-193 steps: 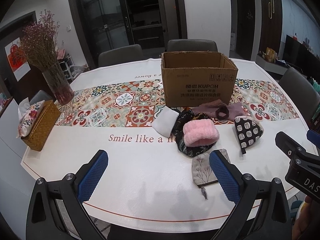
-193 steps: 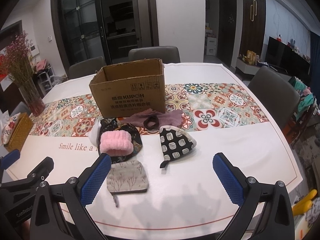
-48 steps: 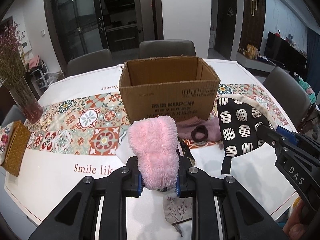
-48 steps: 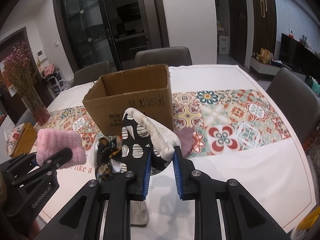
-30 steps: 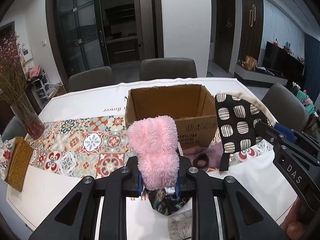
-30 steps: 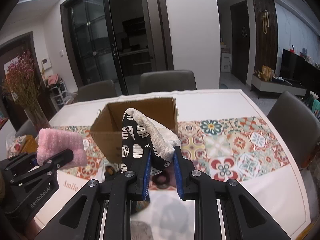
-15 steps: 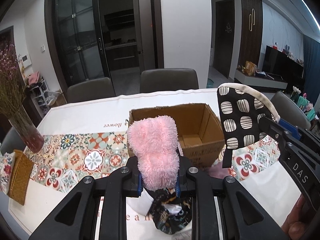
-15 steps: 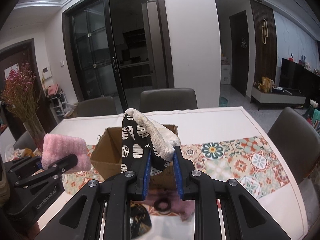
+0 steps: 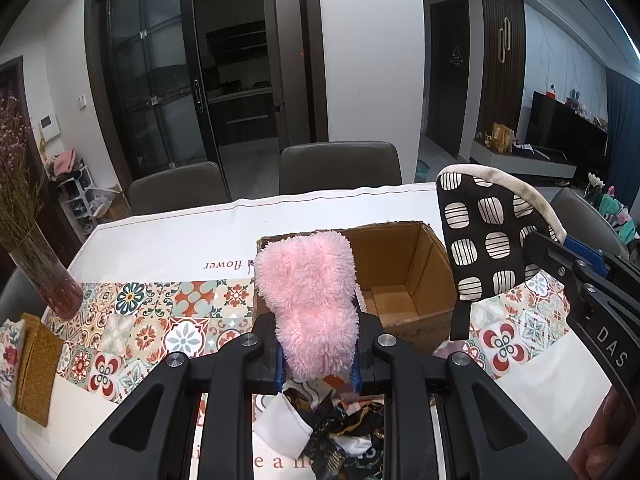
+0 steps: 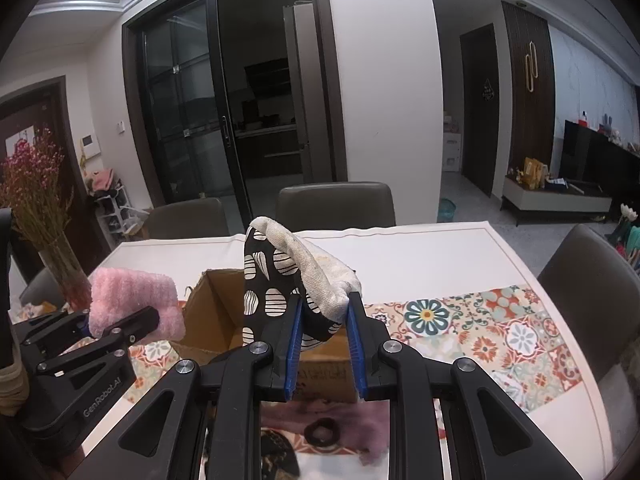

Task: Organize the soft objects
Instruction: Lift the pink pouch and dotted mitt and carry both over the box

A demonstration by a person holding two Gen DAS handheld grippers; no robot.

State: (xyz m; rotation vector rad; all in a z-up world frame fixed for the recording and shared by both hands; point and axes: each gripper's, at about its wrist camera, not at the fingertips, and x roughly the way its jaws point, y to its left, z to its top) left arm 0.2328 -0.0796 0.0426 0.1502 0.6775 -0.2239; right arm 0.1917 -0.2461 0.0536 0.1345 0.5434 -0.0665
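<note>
My left gripper is shut on a fluffy pink cloth, held up in front of the open cardboard box. From the right wrist view the same pink cloth shows at the left, pinched in the left gripper. My right gripper is shut on a black pouch with white striped spots, raised above the near rim of the cardboard box. In the left wrist view that pouch hangs to the right of the box opening. The box interior that shows is bare.
A dark patterned cloth and a white piece lie on the table below my left gripper. A mauve cloth with a dark hair tie lies in front of the box. A vase of dried flowers, a woven tissue box and chairs surround the table.
Both grippers have risen and moved toward the box with their loads; the box opening now shows from above and the table items have dropped lower in view.
</note>
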